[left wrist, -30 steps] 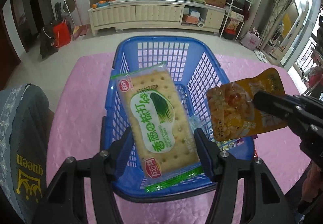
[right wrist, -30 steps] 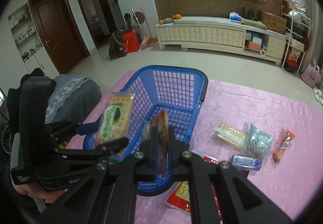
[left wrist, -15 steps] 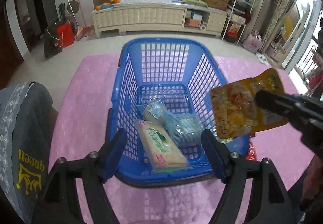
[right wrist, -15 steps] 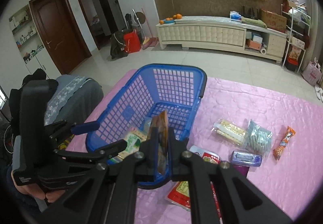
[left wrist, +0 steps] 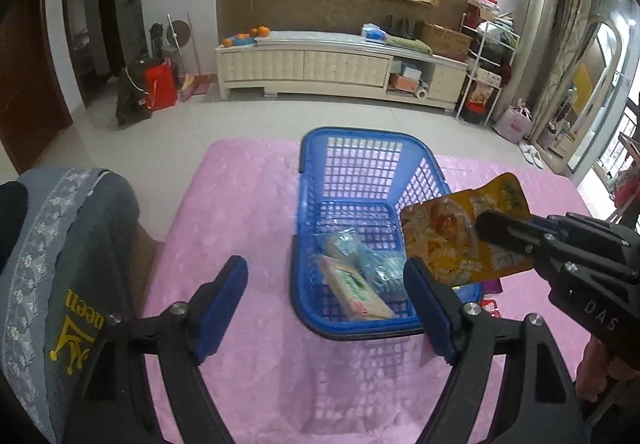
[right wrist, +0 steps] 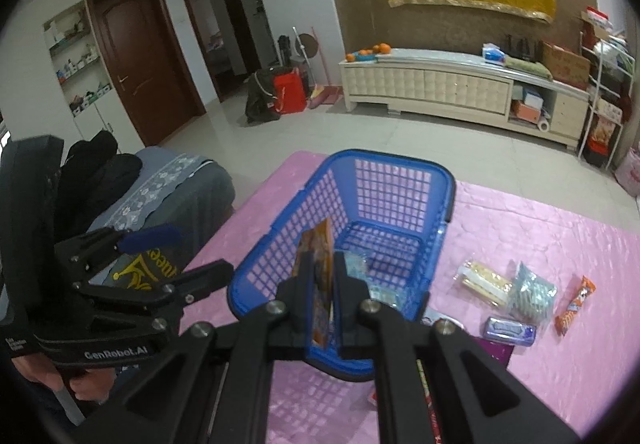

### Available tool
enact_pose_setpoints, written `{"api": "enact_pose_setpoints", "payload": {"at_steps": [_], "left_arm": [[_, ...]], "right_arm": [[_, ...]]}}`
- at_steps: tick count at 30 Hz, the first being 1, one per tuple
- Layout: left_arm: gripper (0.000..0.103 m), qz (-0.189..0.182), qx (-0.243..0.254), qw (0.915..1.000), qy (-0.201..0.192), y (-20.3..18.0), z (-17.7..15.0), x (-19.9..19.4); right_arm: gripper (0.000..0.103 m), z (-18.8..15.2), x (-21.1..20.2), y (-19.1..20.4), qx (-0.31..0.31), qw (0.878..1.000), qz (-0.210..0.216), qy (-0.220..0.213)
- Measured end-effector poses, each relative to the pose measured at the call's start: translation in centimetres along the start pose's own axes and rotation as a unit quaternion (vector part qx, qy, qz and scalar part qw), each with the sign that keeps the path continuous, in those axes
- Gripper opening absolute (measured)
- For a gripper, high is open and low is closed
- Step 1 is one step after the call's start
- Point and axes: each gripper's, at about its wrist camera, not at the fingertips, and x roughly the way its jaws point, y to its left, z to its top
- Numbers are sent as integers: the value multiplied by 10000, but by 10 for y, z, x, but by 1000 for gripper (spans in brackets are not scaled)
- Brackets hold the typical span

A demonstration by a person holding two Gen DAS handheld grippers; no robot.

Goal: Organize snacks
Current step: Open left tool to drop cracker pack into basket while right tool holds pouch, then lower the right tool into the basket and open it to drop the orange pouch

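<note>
Opening with nothing between its fingers, the left gripper (left wrist: 326,302) hovers beside the blue basket (left wrist: 372,328); right gripper (right wrist: 323,286) pinches an orange pouch (left wrist: 460,232) over it; loose snacks (right wrist: 516,296) crowd the pink surface (left wrist: 240,212).

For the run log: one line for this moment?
left gripper: opening, empty | right gripper: shut on yellow snack pouch | blue basket: cracker pack inside

Your left gripper (left wrist: 326,294): black frame | blue pads (left wrist: 224,302) | silver screws | white "GenRobot.AI" lettering || your right gripper (right wrist: 322,276): black throughout | silver screws | "DAS" lettering beside the screws
</note>
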Motion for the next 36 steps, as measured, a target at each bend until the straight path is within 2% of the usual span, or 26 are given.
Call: {"api": "enact_pose_setpoints", "payload": {"at_steps": [8,13,17,23,26,28,31,36], "left_arm": [[79,-88,-169,9998,106,20,-5,17],[79,-334,-261,9989,209,28,-10,35],[79,-353,-244,9986,323,31,-15,46],[79,-393,-327,9980,372,34,-21,48],[79,-411,-338,9978,383,34,-23,47],[79,-410,-344,9979,374,33,-23,43],[79,-365,-306,9984,318,30,-21,34],[79,-270,-137,9995,33,19,-18,9]], "right_arm": [[11,3,21,10,15,9998,-115,169],[11,-5,44,9,34,9986,-287,438],[11,-11,61,3,162,9971,-344,657],[12,-24,75,1,27,9933,-595,991],[24,-29,80,-5,129,9893,-728,1261],[46,-31,79,-7,177,9885,-630,1363],[69,-33,70,-6,129,9893,-662,1293],[73,-26,43,-3,47,9924,-697,1011]]}}
